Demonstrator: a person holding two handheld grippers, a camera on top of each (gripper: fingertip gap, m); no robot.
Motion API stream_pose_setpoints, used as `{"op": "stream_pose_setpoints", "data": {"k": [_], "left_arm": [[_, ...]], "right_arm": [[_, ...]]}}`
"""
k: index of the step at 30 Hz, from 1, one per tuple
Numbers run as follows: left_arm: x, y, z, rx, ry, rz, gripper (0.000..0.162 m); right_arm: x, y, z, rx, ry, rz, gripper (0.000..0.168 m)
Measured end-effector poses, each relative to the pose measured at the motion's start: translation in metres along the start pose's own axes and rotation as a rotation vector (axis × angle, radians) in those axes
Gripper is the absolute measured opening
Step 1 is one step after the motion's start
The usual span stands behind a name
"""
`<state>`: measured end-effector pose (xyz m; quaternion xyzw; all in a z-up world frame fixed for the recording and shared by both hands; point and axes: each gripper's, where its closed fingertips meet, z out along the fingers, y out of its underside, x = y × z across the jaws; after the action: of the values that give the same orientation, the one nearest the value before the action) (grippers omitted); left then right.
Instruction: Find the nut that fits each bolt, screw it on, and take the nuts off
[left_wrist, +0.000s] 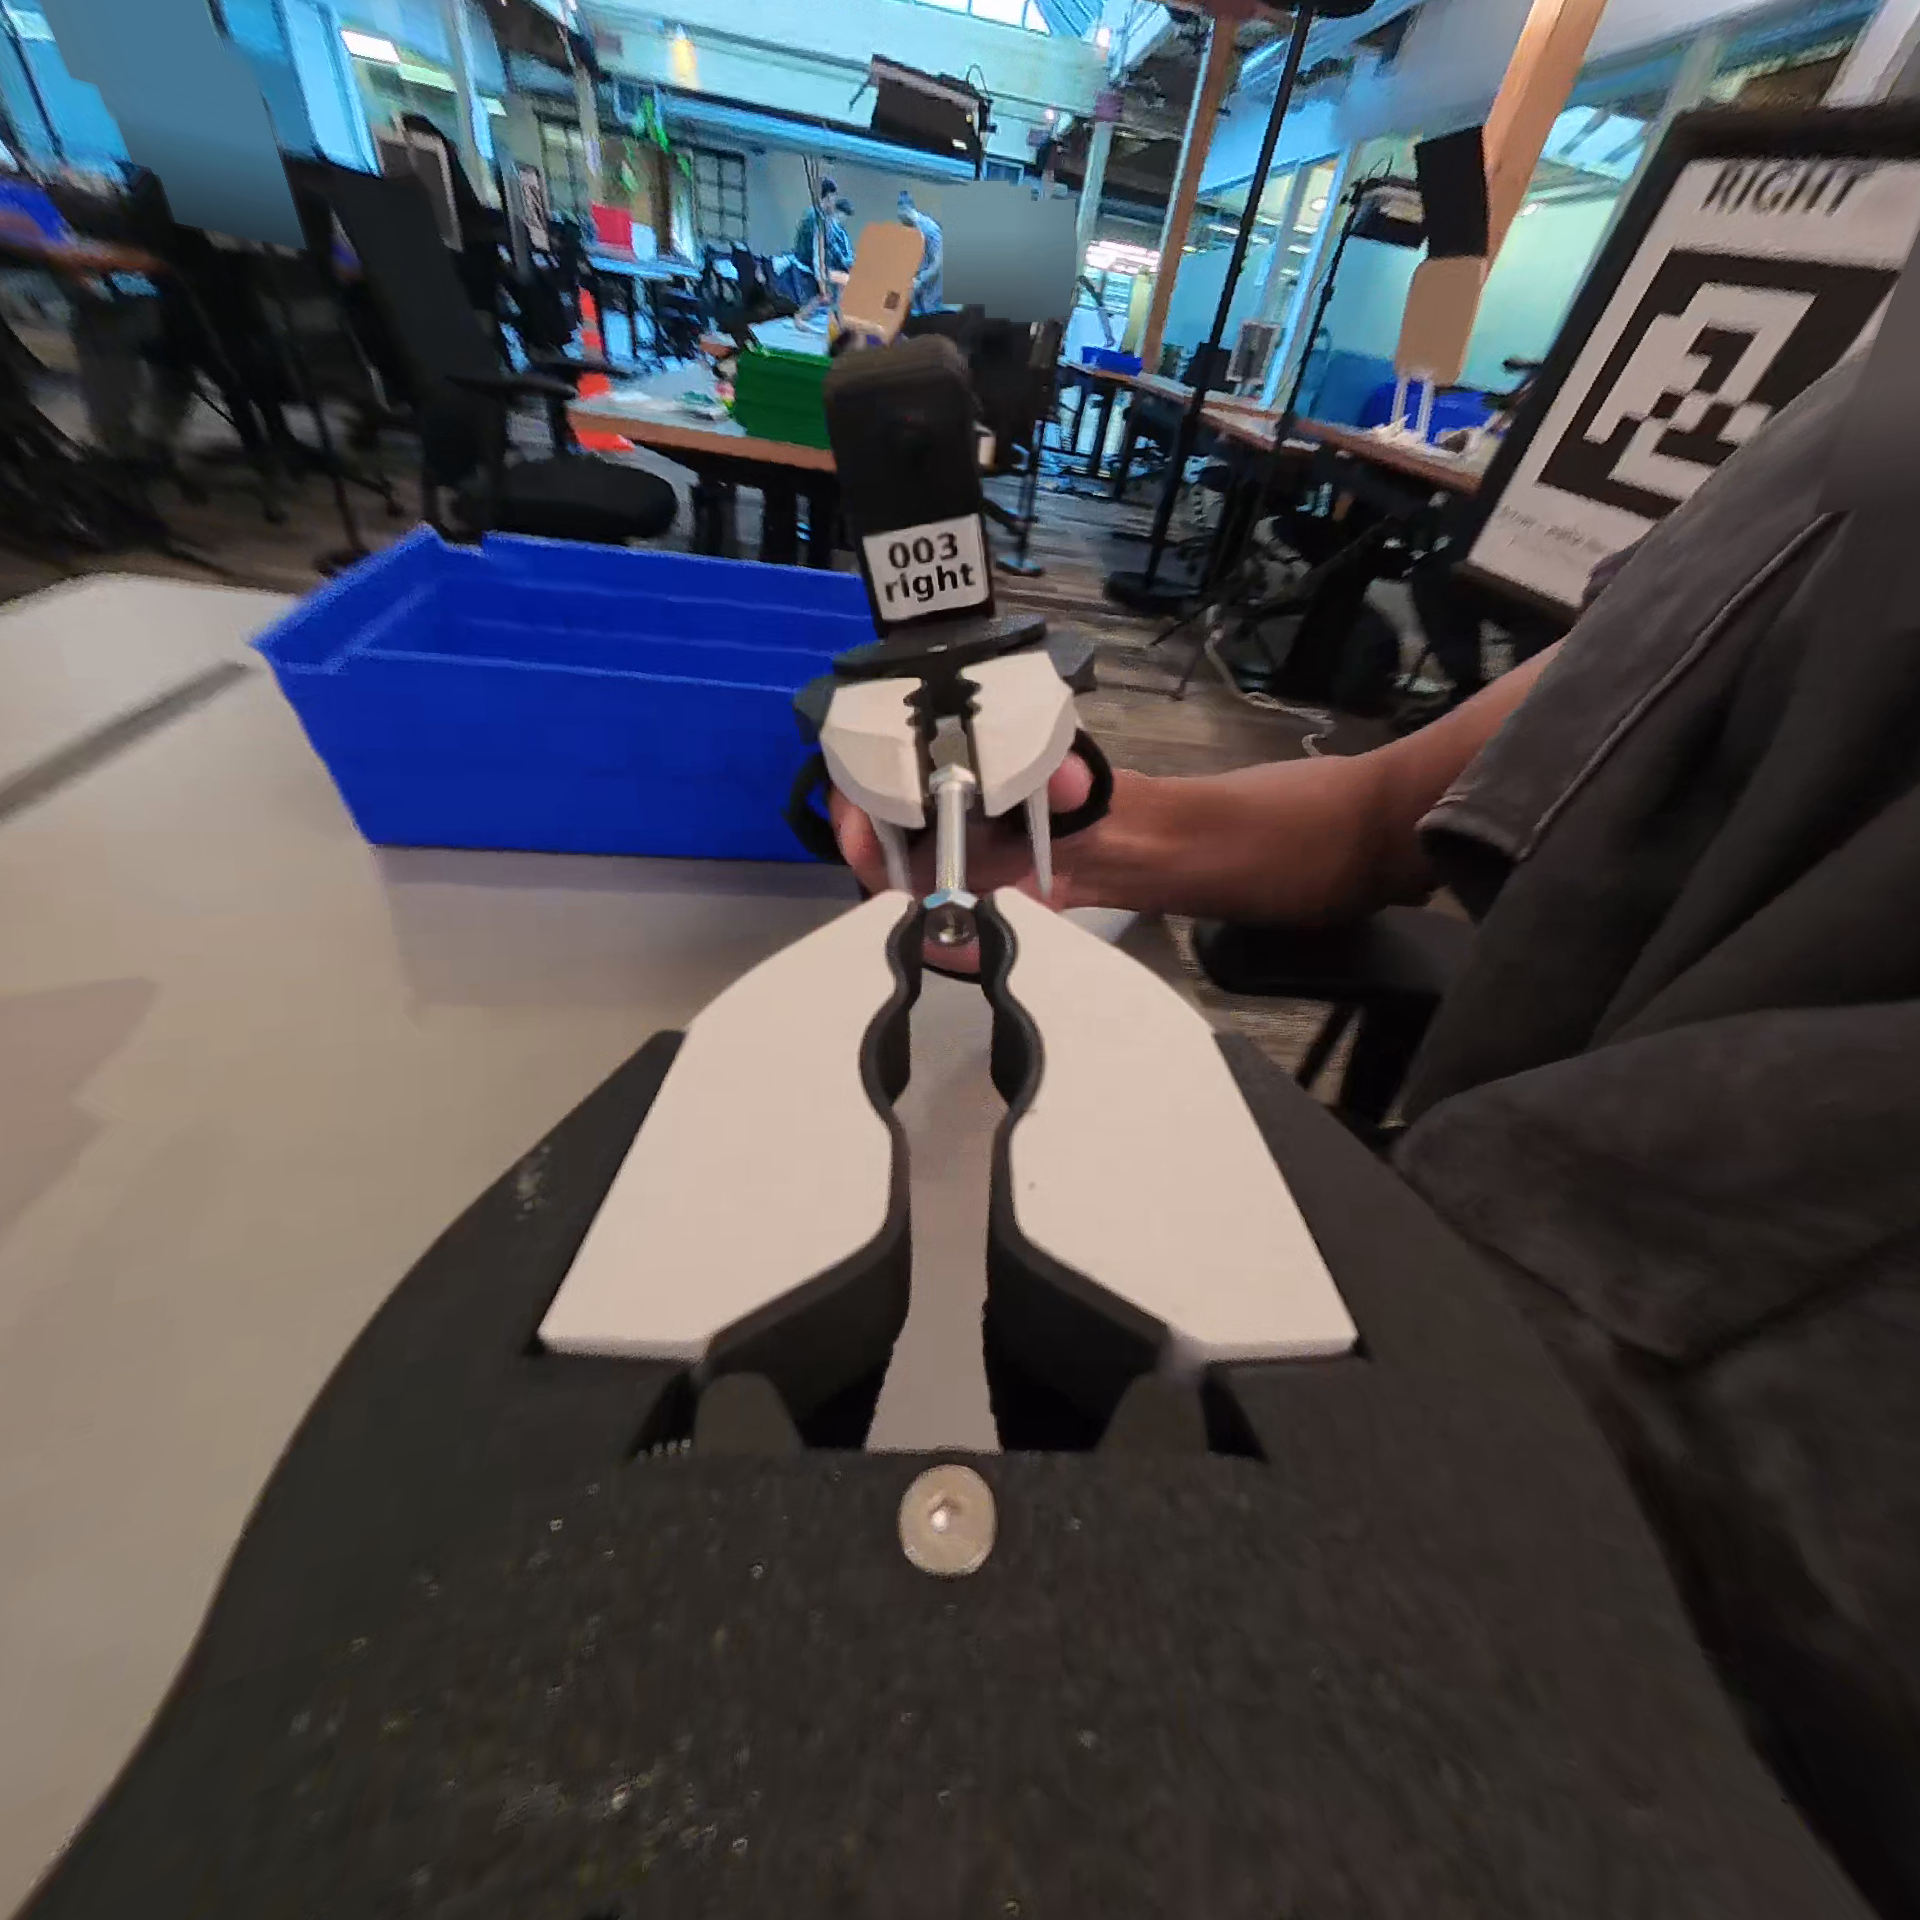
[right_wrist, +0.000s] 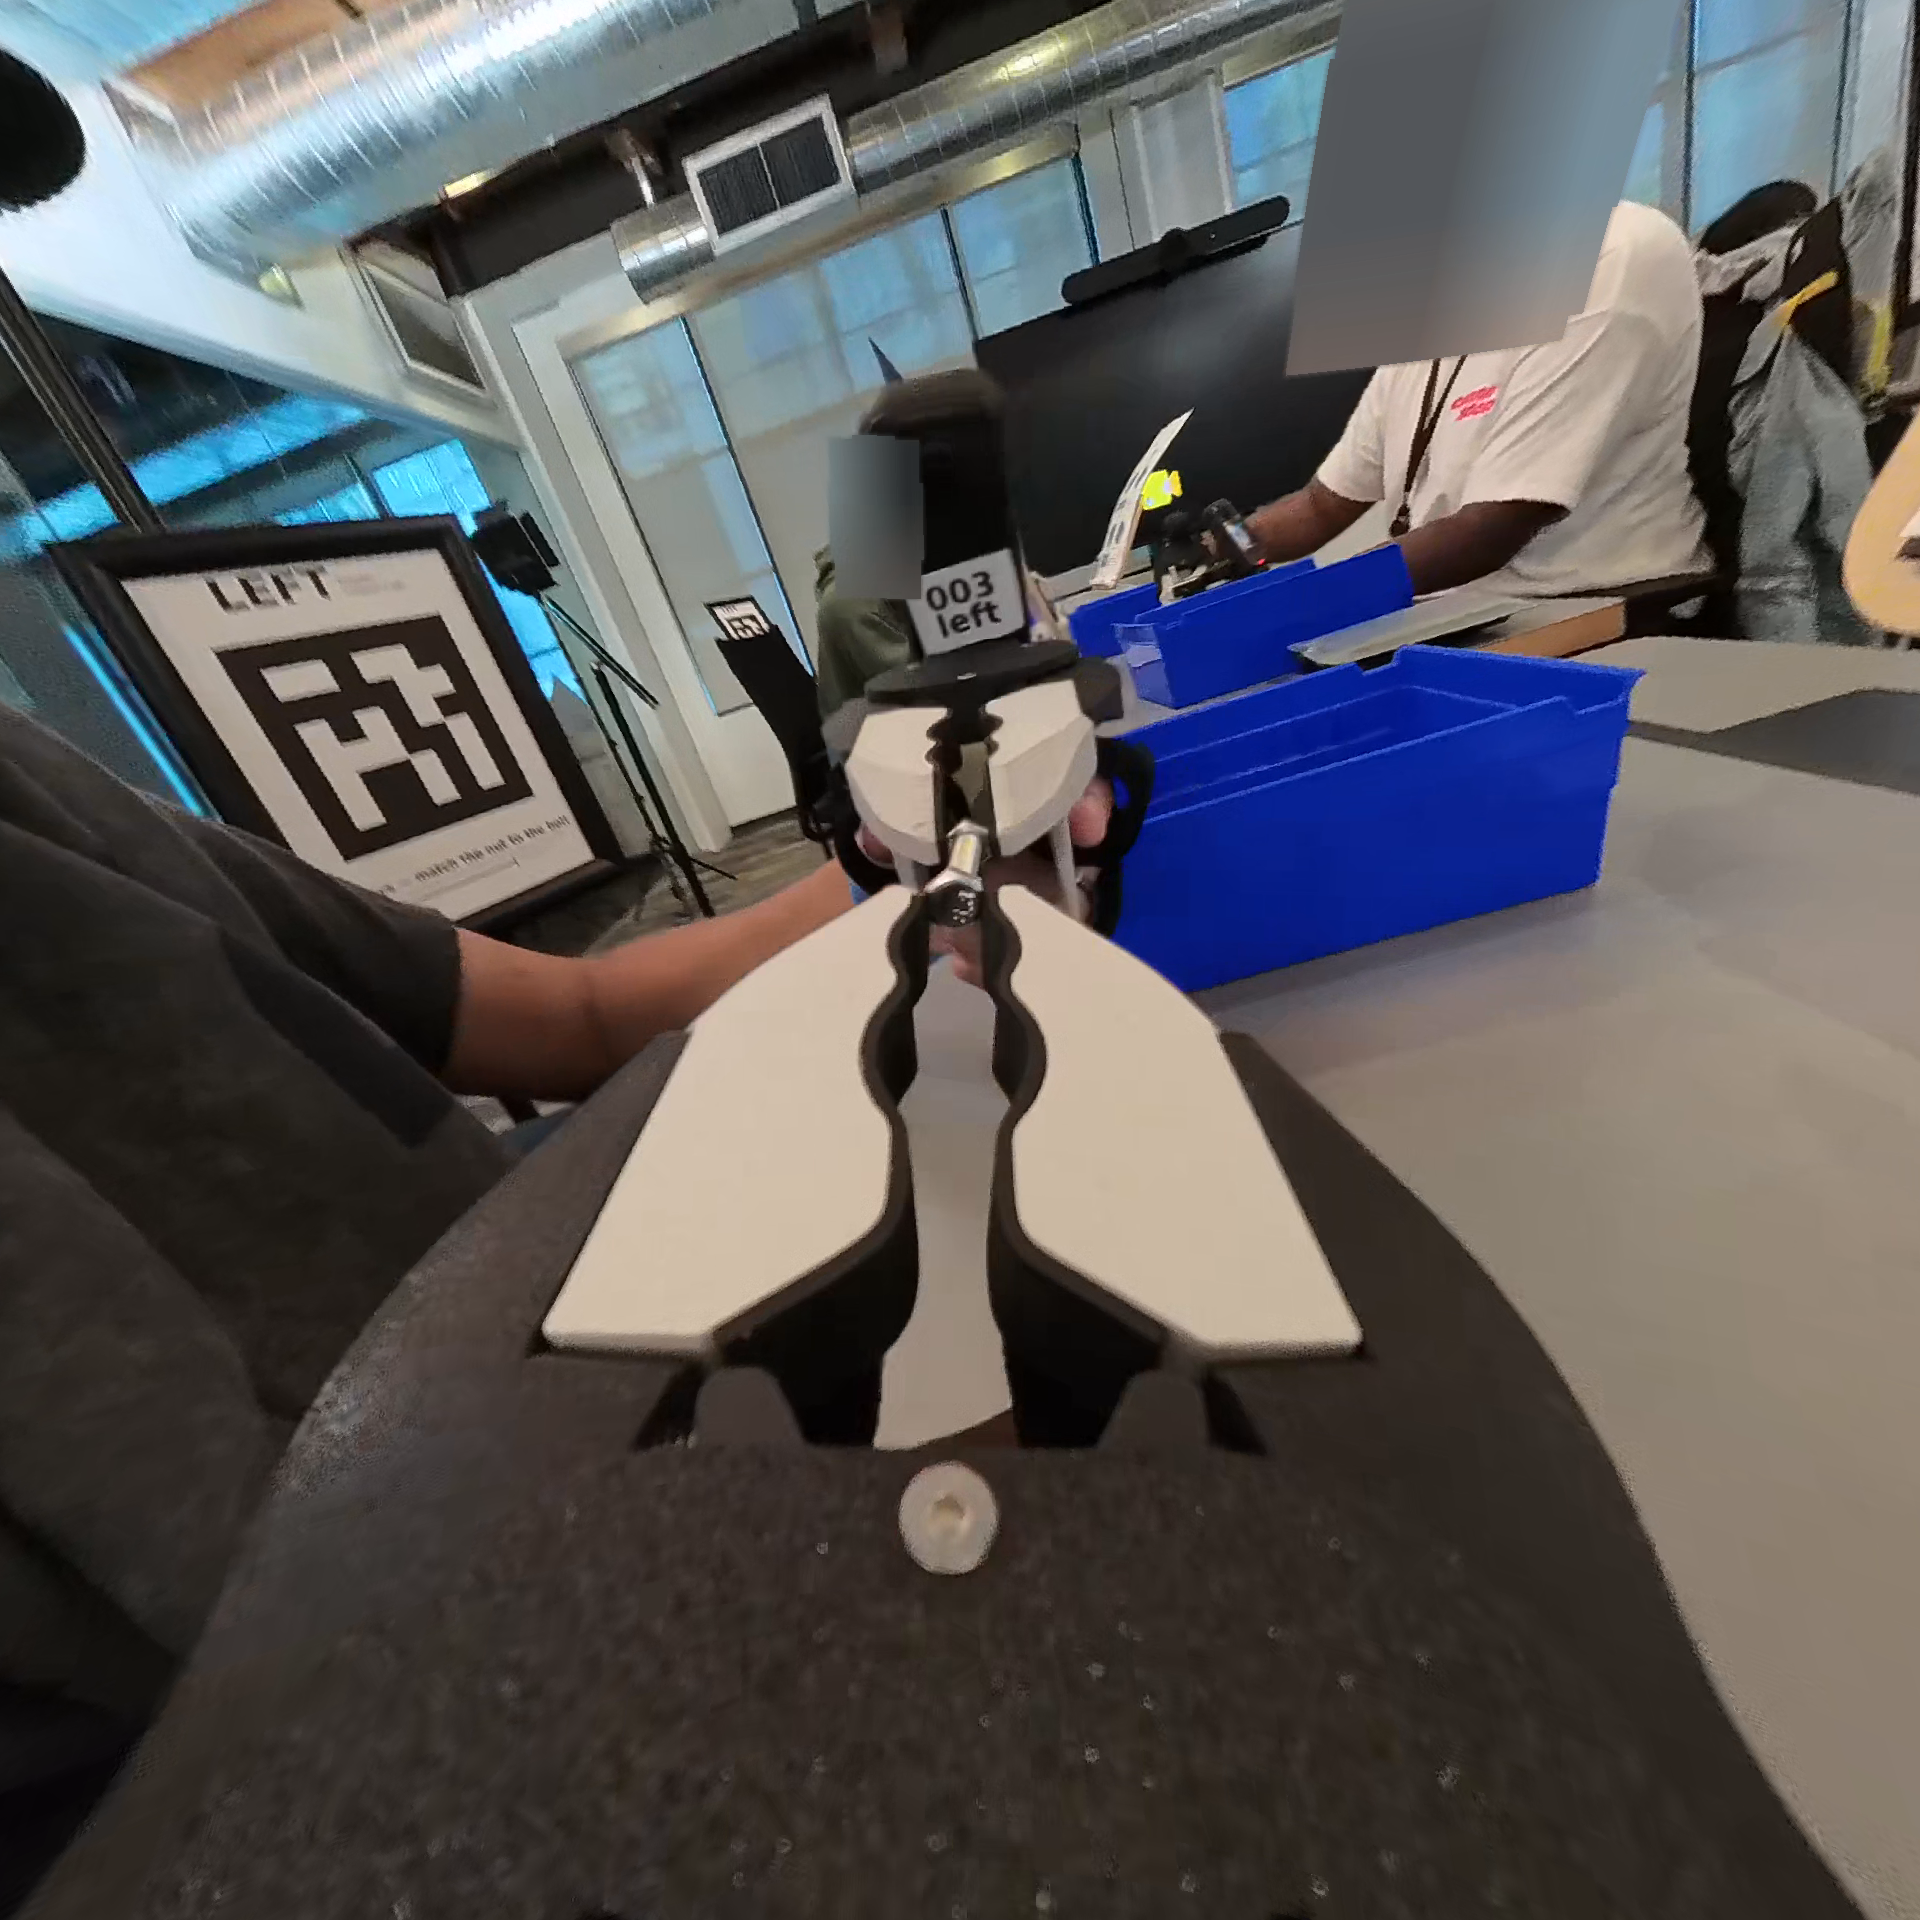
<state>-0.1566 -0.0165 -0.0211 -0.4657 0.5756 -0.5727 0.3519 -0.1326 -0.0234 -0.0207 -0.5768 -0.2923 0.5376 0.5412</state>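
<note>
- The left gripper (left_wrist: 948, 914) is seen from behind, its two white fingers (left_wrist: 790, 1091) closed at the tips on a silver nut (left_wrist: 948, 896).
- A silver bolt (left_wrist: 950, 821) is threaded into the nut, and its far end is clamped in the right gripper (left_wrist: 948, 753), which faces the camera.
- The right gripper is held by a hand (left_wrist: 1039, 847); a bare forearm and a dark sleeve (left_wrist: 1621, 727) are seen on the right.
- A blue bin (left_wrist: 582, 707) is set on the grey table (left_wrist: 208, 987), at its far edge.
- Both grippers are held above the table's near edge, beside the bin.
- A framed black-and-white marker board (left_wrist: 1704, 364) is seen at the upper right.
</note>
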Motion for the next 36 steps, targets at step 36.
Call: {"op": "stream_pose_setpoints", "data": {"k": [36], "left_arm": [[0.006,-0.006,-0.007,-0.052,-0.115,0.178,0.010]], "right_arm": [[0.002,-0.003,-0.002,0.049,-0.036,0.083,0.010]]}}
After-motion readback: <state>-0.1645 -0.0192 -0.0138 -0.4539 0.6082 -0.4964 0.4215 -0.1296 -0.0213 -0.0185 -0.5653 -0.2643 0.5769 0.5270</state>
